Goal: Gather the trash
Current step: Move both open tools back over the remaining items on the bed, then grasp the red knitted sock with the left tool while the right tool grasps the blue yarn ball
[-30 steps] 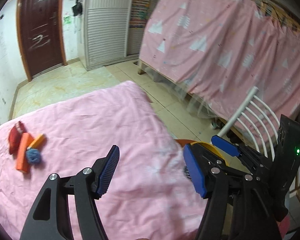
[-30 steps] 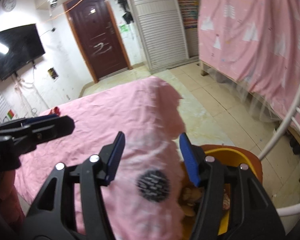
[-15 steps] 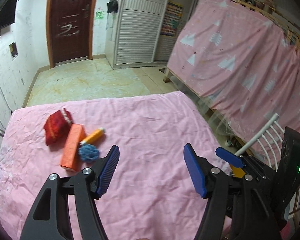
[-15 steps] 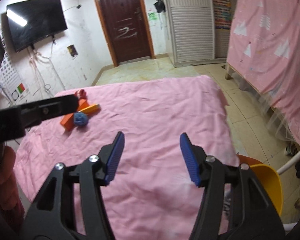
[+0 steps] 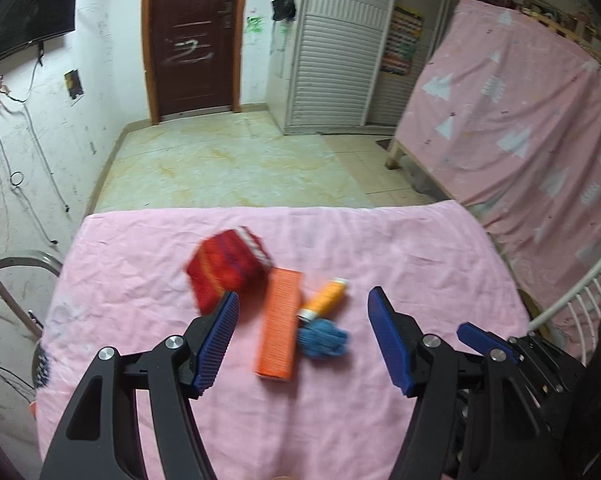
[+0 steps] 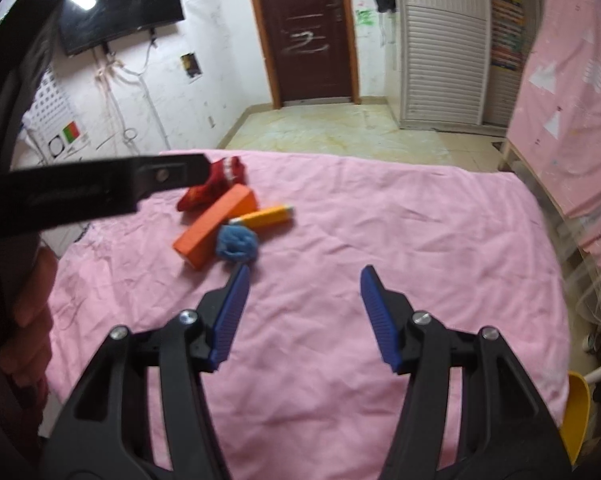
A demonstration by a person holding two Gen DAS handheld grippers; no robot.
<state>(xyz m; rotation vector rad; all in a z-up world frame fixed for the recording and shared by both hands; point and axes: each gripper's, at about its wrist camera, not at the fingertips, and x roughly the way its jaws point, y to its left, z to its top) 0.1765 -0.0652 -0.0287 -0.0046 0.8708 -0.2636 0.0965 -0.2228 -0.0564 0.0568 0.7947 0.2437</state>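
Both the left gripper [image 5: 302, 336] and right gripper [image 6: 302, 314] hold jaws wide, empty; orange box [image 5: 279, 330] lies between the left's.

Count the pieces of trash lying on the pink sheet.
4, clustered together: red packet farthest, orange box beside it, yellow tube right of the box, blue wad at the tube's near end. None looks hidden.

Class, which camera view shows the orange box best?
The right wrist view: the orange box lies sharp on the pink cloth, top and side visible. The left wrist view shows it nearer but motion-blurred, mostly its top.
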